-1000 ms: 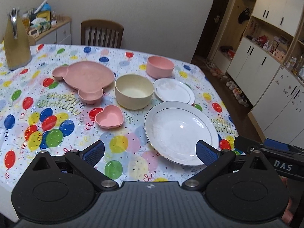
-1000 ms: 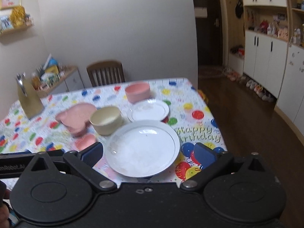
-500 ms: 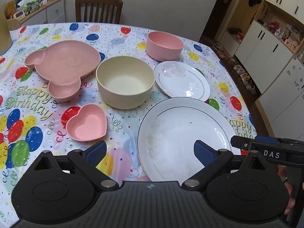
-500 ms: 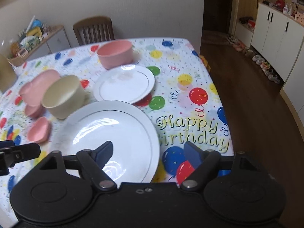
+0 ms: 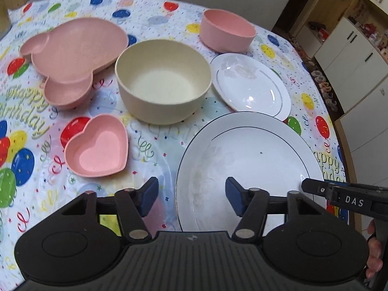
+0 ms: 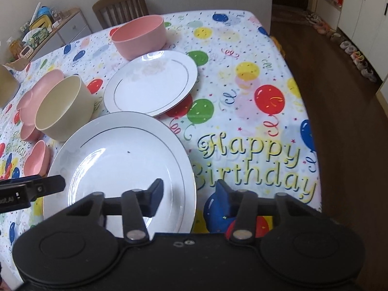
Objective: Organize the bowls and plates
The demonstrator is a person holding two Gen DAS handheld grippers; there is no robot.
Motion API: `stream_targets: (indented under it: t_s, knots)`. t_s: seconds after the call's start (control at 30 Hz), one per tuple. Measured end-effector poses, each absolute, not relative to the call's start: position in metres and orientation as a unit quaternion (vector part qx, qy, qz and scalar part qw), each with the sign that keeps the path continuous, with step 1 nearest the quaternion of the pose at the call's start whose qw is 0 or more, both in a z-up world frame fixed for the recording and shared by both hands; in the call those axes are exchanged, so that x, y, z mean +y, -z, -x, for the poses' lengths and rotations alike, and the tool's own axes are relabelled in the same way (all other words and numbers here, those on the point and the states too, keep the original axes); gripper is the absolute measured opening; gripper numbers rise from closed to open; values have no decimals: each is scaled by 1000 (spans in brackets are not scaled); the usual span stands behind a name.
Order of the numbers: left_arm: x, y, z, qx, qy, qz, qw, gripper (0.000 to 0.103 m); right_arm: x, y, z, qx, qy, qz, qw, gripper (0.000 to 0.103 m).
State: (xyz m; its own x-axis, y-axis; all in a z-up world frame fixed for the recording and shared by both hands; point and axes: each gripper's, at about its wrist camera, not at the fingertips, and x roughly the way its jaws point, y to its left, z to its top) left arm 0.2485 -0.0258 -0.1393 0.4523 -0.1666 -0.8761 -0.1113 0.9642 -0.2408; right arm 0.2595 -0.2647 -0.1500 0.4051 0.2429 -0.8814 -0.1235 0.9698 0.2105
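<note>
A large white plate [image 5: 249, 165] with a thin dark ring lies at the near right of the table. My left gripper [image 5: 191, 198] hangs low over the plate's left rim. That rim sits between the closing jaws, and the pads are clear of it. My right gripper [image 6: 189, 195] straddles the right rim of the same large white plate [image 6: 121, 165]. Its jaws are closing too, with gaps on both sides. Behind lie a small white plate [image 5: 252, 89], a cream bowl [image 5: 162, 82], a pink bowl [image 5: 226, 32], a pink bear-shaped plate [image 5: 72, 48] and a pink heart dish [image 5: 97, 149].
A balloon-print "Happy Birthday" tablecloth [image 6: 254, 92] covers the table, whose right edge drops to a wooden floor [image 6: 339, 97]. A wooden chair [image 6: 121, 4] stands at the far side. White cabinets [image 5: 351, 48] line the right wall. A hand [image 5: 374, 249] shows at the right edge.
Both grippers have come down and forward onto the large white plate, one at each side rim. Their jaws have narrowed markedly. The dishes have not moved.
</note>
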Motion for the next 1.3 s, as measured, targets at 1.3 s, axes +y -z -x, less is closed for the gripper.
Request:
stream_targets:
  t_s: [1.3]
  knots:
    - [-46,139,-160,545,71,133,824,29,-301,137,-154,552,-105,-96,822,13]
